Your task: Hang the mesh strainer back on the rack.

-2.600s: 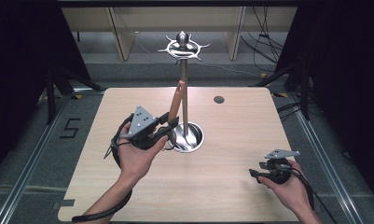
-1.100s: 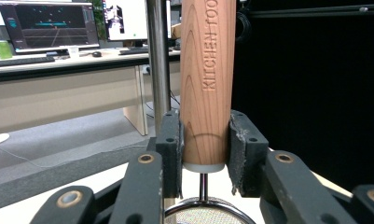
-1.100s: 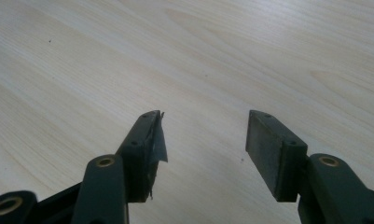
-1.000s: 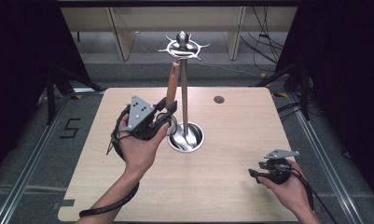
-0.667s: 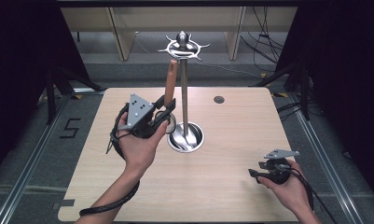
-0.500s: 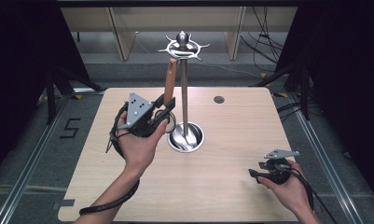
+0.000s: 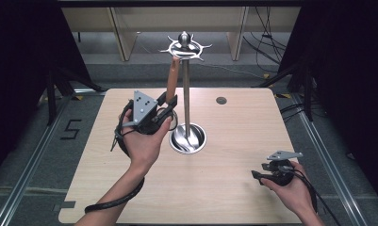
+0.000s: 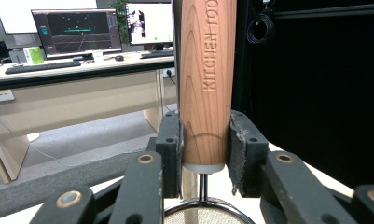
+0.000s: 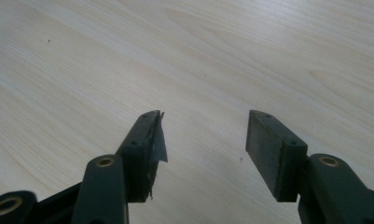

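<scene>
High view first: the left gripper (image 7: pixel 167 107) is held up over the left half of the wooden table (image 7: pixel 234 197), clamped on the lower end of a wooden-handled utensil (image 7: pixel 172 80) that stands nearly upright. The handle's top reaches almost to the spiked crown (image 7: pixel 185 45) of the metal stand (image 7: pixel 186 99), just to the left of the stand's pole, though whether it touches a hook I cannot tell. The stand's round shiny base (image 7: pixel 188 139) sits near the table's middle, with a small dark grommet (image 7: pixel 221 100) further back to the right. Seen from the left gripper view, both pads press flat against the handle (image 8: pixel 206 84), which bears the engraved words "KITCHEN TOOL" running up it; below the grip a thin metal shank (image 8: pixel 202 185) drops to a mesh-like round rim (image 8: pixel 202 213), so it looks like a strainer or skimmer. Desks with lit monitors (image 8: pixel 76 31) stand beyond. Over at the near right corner, the right gripper (image 7: pixel 258 175) rests low above the table in the person's hand, well apart from the stand. Its own view shows the jaws spread wide with bare tabletop (image 9: pixel 198 70) between them, a scrap of torn tape (image 9: pixel 159 142) on one pad.
</scene>
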### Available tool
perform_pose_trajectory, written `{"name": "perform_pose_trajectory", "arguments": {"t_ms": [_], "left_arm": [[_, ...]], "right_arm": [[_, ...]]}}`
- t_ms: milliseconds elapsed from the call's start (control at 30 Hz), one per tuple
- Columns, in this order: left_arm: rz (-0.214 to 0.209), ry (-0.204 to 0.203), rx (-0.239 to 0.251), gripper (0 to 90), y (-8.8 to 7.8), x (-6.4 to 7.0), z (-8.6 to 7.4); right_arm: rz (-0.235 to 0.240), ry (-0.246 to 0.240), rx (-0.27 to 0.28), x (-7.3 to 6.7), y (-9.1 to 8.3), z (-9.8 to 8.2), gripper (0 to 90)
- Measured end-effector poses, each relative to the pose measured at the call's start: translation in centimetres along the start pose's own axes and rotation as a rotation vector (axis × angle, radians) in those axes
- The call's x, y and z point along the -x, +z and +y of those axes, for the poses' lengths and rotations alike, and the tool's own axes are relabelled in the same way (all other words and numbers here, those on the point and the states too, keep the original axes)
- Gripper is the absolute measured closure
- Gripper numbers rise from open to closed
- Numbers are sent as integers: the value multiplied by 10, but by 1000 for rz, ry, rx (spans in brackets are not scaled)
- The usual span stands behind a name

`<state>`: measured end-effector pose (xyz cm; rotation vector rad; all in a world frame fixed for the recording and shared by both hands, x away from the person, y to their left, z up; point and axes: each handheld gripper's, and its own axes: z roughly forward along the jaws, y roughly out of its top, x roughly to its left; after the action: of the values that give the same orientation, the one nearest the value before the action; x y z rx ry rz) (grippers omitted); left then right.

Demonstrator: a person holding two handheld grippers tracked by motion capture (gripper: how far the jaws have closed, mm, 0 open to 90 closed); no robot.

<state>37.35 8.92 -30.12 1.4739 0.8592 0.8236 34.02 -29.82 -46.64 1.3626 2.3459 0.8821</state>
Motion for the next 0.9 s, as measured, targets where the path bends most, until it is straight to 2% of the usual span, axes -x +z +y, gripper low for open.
{"name": "perform_pose_trajectory", "arguments": {"t_ms": [500, 533, 567, 600, 633, 700, 733, 767, 800, 900], "left_arm": [[40, 31, -12, 679, 8, 2, -2], [56, 26, -19, 679, 7, 3, -1], [55, 10, -25, 679, 8, 4, -2], [56, 8, -24, 678, 9, 5, -1], [63, 27, -17, 679, 10, 4, 0], [66, 12, -20, 677, 11, 5, 0], [74, 32, -15, 678, 12, 4, 1], [70, 15, -21, 677, 13, 5, 1], [74, 35, -17, 677, 13, 5, 2], [77, 39, -21, 677, 16, 5, 3]], "right_arm": [[2, 8, -7, 0, 0, 0, 461], [-3, 1, 3, 0, 1, -1, 461], [-2, 3, 0, 0, 1, 0, 461], [-2, 2, 1, 0, 1, 0, 461], [-3, 1, 1, 0, 1, 0, 461], [2, 1, -4, 0, 0, 0, 461], [2, 1, -4, 0, 0, 0, 461], [5, 15, -13, -1, -1, 0, 461], [6, 19, -17, -1, -1, 0, 461], [5, 26, -13, -1, -1, 1, 461]]}}
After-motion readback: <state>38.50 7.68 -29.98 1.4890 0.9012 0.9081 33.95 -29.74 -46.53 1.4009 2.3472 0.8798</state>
